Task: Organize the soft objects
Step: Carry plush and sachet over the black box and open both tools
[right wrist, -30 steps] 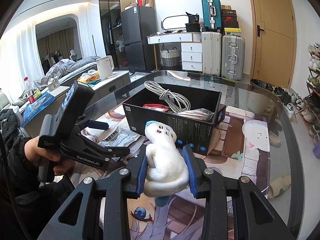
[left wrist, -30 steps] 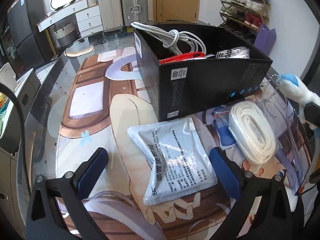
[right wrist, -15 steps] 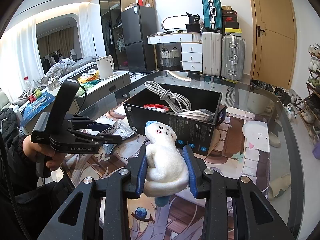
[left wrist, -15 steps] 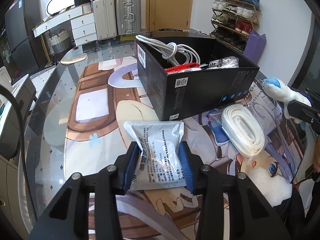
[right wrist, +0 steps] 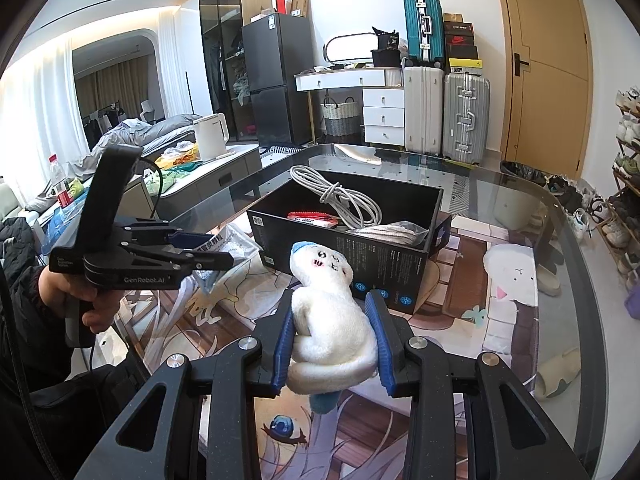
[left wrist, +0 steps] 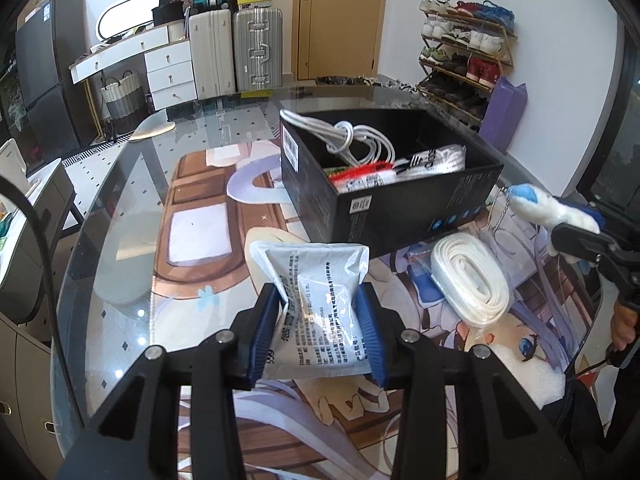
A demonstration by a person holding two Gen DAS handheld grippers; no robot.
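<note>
Grippers clenched: left gripper on pouch, right gripper on plush; box rim beyond.

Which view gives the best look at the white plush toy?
The right wrist view: the plush toy fills the centre, face toward the camera, clamped between the right gripper. The left wrist view shows the toy only small and side-on at the right edge, partly hidden by that gripper.
</note>
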